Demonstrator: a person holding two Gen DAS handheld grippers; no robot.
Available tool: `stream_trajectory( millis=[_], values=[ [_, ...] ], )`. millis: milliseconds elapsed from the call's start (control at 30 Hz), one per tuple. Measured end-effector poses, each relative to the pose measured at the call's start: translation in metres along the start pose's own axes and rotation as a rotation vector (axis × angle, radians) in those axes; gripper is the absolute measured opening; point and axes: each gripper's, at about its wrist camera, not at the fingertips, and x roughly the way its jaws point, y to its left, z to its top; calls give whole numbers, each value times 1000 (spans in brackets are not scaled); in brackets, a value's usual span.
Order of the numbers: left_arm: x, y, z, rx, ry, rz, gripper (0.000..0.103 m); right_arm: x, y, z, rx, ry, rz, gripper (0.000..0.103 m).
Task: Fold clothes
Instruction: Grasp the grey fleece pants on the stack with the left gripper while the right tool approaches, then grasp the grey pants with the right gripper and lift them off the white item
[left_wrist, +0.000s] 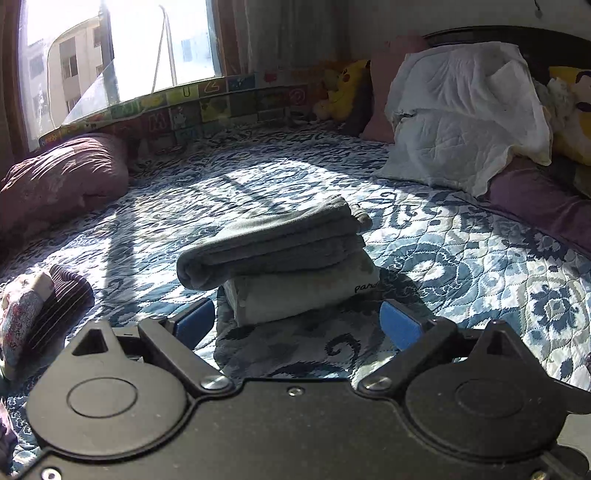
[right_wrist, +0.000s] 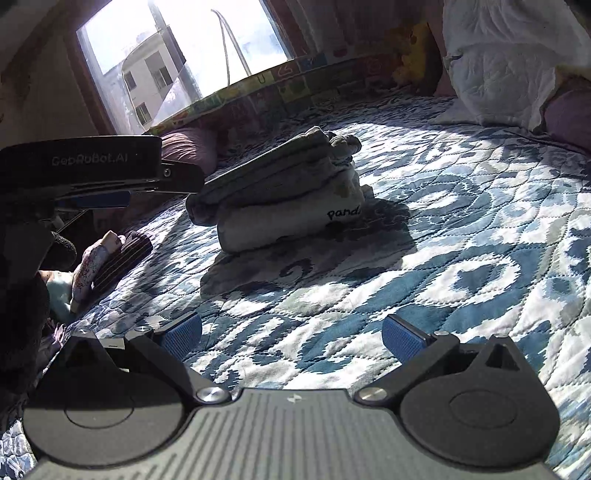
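Two folded garments are stacked on the bed: a dark grey one (left_wrist: 273, 243) lies on a lighter grey one (left_wrist: 303, 291) with "panda" lettering. In the right wrist view the same dark grey garment (right_wrist: 273, 173) and lighter garment (right_wrist: 291, 218) sit mid-bed. My left gripper (left_wrist: 297, 325) is open just in front of the stack, nothing between its blue pads (left_wrist: 400, 325). My right gripper (right_wrist: 291, 334) is open over bare quilt, well short of the stack. The left gripper's body (right_wrist: 85, 166) shows at the left of the right wrist view.
A striped dark garment and a floral cloth (left_wrist: 40, 310) lie at the bed's left. A maroon pillow (left_wrist: 62, 177) sits at the far left, and white bedding (left_wrist: 465, 118) is heaped at the headboard. A patterned mat (left_wrist: 207, 103) lines the window side. The blue quilt (right_wrist: 461, 258) spreads to the right.
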Motion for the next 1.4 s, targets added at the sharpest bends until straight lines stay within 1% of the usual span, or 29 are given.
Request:
stream_trajectory(
  millis=[33, 67, 100, 167, 300, 467, 533, 567, 600, 633, 767, 900, 933, 967, 1000, 1067, 1167, 1300, 1400],
  values=[
    [13, -2, 5, 16, 3, -3, 86, 1, -1, 2, -5, -1, -3, 102],
    [20, -5, 10, 18, 5, -10, 80, 1, -2, 3, -10, -2, -10, 103],
    [30, -6, 15, 22, 6, -16, 79, 1, -3, 4, -11, 0, -12, 103],
    [48, -9, 22, 51, 4, -18, 78, 4, -11, 4, 41, 18, 16, 103],
    [82, -17, 31, 131, 10, -28, 77, 10, -26, 3, 159, 54, 78, 103],
    [118, -32, 34, 302, 24, -43, 77, 16, -25, 4, 166, 74, 85, 103],
    [132, -44, 39, 372, 26, -32, 79, 18, -25, 4, 169, 81, 88, 103],
    [138, -47, 39, 402, 31, -12, 79, 19, -25, 4, 170, 85, 89, 103],
    [144, -50, 39, 420, 38, 4, 81, 20, -25, 4, 172, 89, 91, 103],
    [149, -52, 39, 441, 42, 5, 82, 21, -25, 4, 173, 93, 92, 103],
    [160, -45, 40, 434, 62, -5, 82, 19, -30, 1, 181, 108, 95, 103],
    [170, -38, 42, 425, 81, -14, 53, 19, -29, 2, 169, 118, 88, 103],
    [167, -37, 44, 410, 79, -18, 50, 19, -30, 3, 169, 119, 89, 103],
    [164, -36, 48, 393, 76, -21, 44, 18, -30, 3, 170, 120, 90, 103],
    [160, -35, 50, 385, 64, -8, 39, 17, -30, 3, 175, 120, 93, 103],
    [150, -34, 53, 370, 38, 22, 34, 15, -33, 4, 195, 118, 100, 103],
    [133, -31, 58, 346, 9, 57, 31, 12, -37, 5, 224, 115, 111, 103],
    [99, -13, 58, 322, -12, 96, 25, 8, -43, 6, 264, 111, 126, 103],
    [68, 6, 54, 278, -11, 104, 22, 5, -47, 7, 293, 108, 138, 103]
  ],
)
